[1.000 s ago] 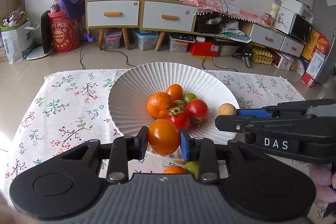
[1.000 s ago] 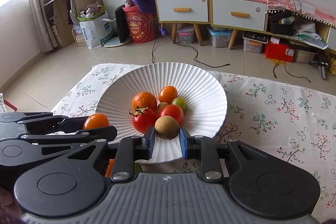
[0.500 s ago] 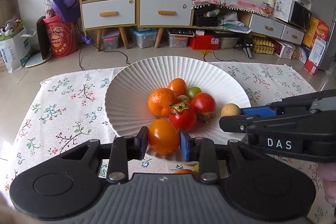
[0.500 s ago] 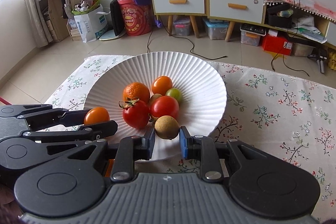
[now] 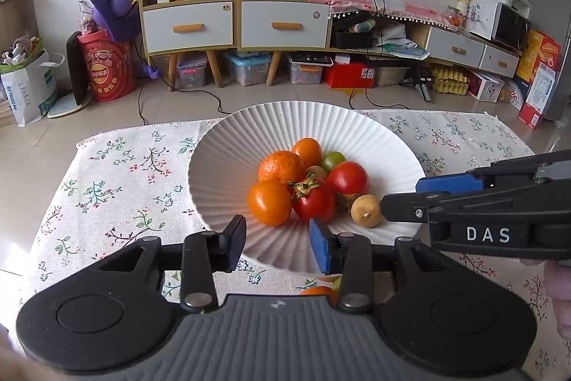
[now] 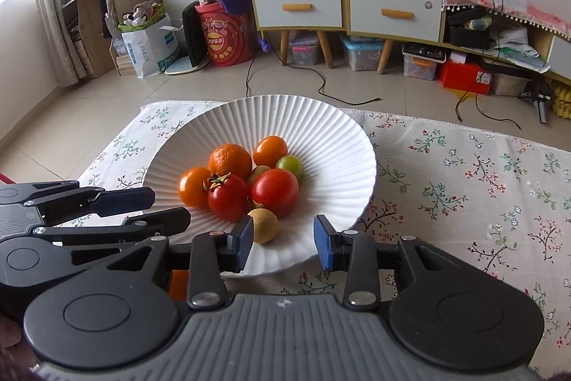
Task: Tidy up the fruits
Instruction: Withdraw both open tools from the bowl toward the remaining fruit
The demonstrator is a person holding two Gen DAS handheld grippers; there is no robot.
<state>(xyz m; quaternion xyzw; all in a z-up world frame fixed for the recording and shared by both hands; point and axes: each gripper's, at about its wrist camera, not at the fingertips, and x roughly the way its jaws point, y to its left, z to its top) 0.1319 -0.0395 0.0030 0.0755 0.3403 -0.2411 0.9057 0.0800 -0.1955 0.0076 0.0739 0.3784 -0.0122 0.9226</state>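
Observation:
A white ribbed bowl (image 5: 221, 166) (image 6: 342, 145) on the floral tablecloth holds several fruits. An orange tomato (image 5: 269, 202) (image 6: 194, 186) lies at the pile's near left. A small brown fruit (image 5: 367, 210) (image 6: 263, 225) lies at its near right. My left gripper (image 5: 278, 240) is open and empty, just short of the orange tomato. My right gripper (image 6: 284, 240) is open and empty, its left pad beside the brown fruit. It also shows in the left wrist view (image 5: 399, 199). The left gripper also shows in the right wrist view (image 6: 167, 207).
Red tomatoes (image 5: 348, 177), a tangerine (image 5: 282, 166) and a green fruit (image 5: 332, 160) fill the bowl's middle. More fruit (image 5: 316, 290) lies on the cloth under my left gripper. The tablecloth (image 6: 481, 174) spreads to the right. Cabinets and clutter stand behind.
Both grippers have opened. The orange tomato has left the left gripper and the brown fruit the right gripper; both now lie in the bowl.

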